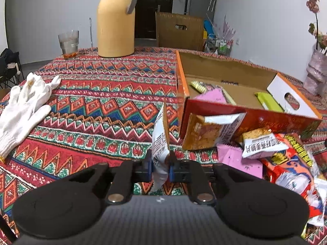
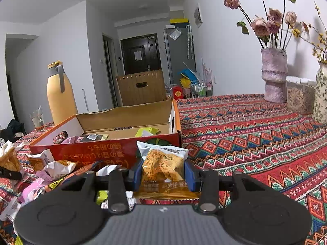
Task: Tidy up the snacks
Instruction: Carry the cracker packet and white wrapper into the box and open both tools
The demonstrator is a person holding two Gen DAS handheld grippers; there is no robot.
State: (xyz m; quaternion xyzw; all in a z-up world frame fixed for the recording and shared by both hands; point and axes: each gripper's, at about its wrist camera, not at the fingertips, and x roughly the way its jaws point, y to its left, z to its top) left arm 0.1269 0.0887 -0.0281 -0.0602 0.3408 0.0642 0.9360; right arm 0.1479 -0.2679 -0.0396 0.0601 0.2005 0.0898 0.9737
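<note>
My left gripper (image 1: 160,166) is shut on a white and orange snack packet (image 1: 160,143), held edge-on above the patterned tablecloth, left of the open red cardboard box (image 1: 253,116). A second packet (image 1: 212,130) hangs at the box's front wall; what holds it is hidden. My right gripper (image 2: 163,175) is shut on an orange snack packet (image 2: 163,165), just before the box's front wall (image 2: 106,153). The box holds a few snacks: pink (image 1: 212,97) and green (image 1: 267,101) packets. Loose snacks (image 1: 286,159) are piled to the right of my left gripper, and in the right wrist view (image 2: 51,175) at the left.
A white glove (image 1: 26,104) lies at the left. A yellow thermos jug (image 1: 116,20) and a glass (image 1: 69,41) stand at the far table edge. Vases with dried flowers (image 2: 274,75) stand at the right by the wall, with a clear jar (image 2: 299,100) beside them. A brown chair back (image 2: 141,87) is behind the table.
</note>
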